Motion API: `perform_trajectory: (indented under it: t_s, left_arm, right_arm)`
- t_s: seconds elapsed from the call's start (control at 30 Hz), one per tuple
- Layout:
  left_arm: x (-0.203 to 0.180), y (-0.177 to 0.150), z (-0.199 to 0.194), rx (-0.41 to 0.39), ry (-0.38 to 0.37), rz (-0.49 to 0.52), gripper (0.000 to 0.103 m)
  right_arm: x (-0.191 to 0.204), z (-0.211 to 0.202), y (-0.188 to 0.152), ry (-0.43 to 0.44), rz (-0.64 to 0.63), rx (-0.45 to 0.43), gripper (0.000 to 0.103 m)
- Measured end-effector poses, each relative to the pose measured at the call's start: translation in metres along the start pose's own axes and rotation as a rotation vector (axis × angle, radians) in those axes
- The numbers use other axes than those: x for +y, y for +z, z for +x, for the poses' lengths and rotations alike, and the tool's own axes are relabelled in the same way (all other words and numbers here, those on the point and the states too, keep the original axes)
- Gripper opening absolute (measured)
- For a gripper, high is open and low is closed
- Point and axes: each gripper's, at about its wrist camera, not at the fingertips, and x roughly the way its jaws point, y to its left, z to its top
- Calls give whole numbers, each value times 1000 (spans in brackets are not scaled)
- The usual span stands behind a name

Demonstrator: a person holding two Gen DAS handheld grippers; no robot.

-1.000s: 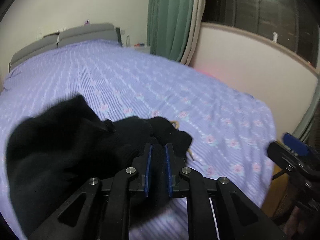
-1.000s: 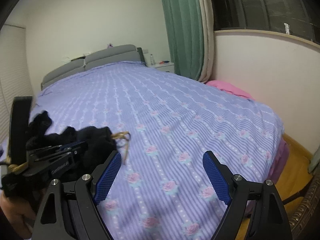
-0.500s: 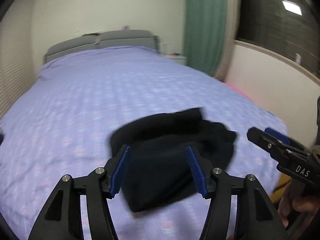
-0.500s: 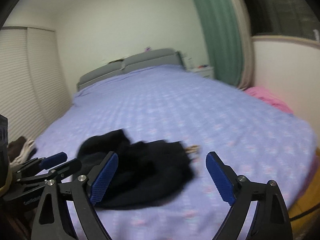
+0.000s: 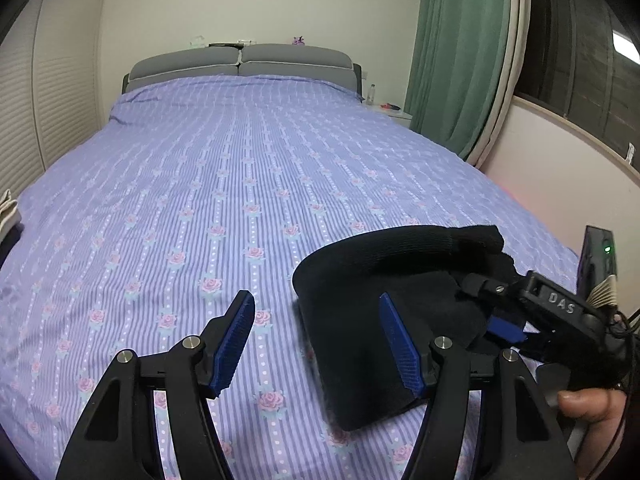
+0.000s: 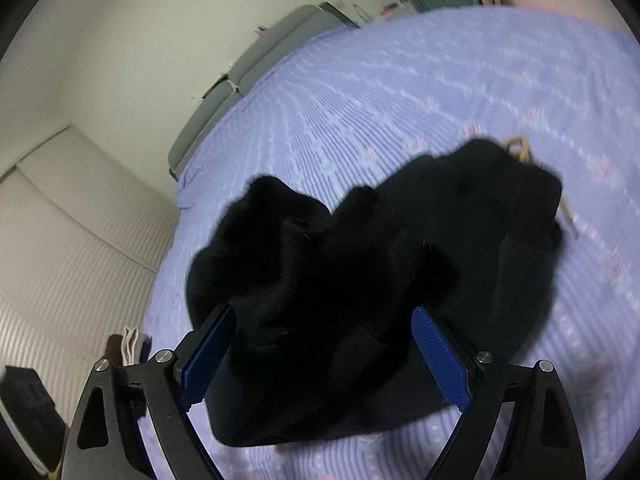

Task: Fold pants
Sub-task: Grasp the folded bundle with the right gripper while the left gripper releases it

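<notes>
The black pants [image 5: 372, 320] lie bunched in a heap near the foot of the bed [image 5: 240, 200]; they fill the middle of the right wrist view [image 6: 360, 264], with a tan drawstring [image 6: 520, 148] at their far edge. My left gripper [image 5: 320, 340] is open and empty just left of the heap. My right gripper [image 6: 320, 352] is open with its jaws wide on either side of the cloth, not closed on it. It shows in the left wrist view [image 5: 492, 304] reaching into the heap from the right.
The bed has a purple striped floral sheet and a grey headboard [image 5: 240, 60]. Green curtains [image 5: 460, 52] and a low wall stand to the right. White slatted wardrobe doors [image 6: 68, 240] stand to the left, with some folded clothes [image 6: 128, 344] beside the bed.
My left gripper opened, let go of the pants and shifted left of the heap. My right gripper moved in over the heap, jaws still open.
</notes>
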Motion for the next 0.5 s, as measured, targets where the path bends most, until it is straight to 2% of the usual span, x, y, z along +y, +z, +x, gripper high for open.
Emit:
perform_trajectory:
  t_s: [0.1, 0.13, 0.17, 0.2, 0.27, 0.5]
  left_arm:
    - [0, 0, 2, 0, 9, 10, 64]
    - [1, 0, 3, 2, 11, 11, 64]
    - [3, 2, 5, 5, 13, 11, 64]
    - [3, 2, 5, 6, 15, 10, 64]
    - [4, 3, 6, 3, 15, 10, 64]
    - [-17, 12, 9, -11, -15, 32, 64]
  right_arm:
    - [-2, 14, -2, 7, 35, 8, 86]
    - [-2, 18, -1, 10, 34, 5, 72]
    - [0, 21, 0, 13, 28, 6, 52]
    - [2, 24, 0, 13, 23, 9, 42]
    - [1, 21, 3, 23, 21, -12, 33]
    - [5, -32, 20, 23, -45, -187, 30]
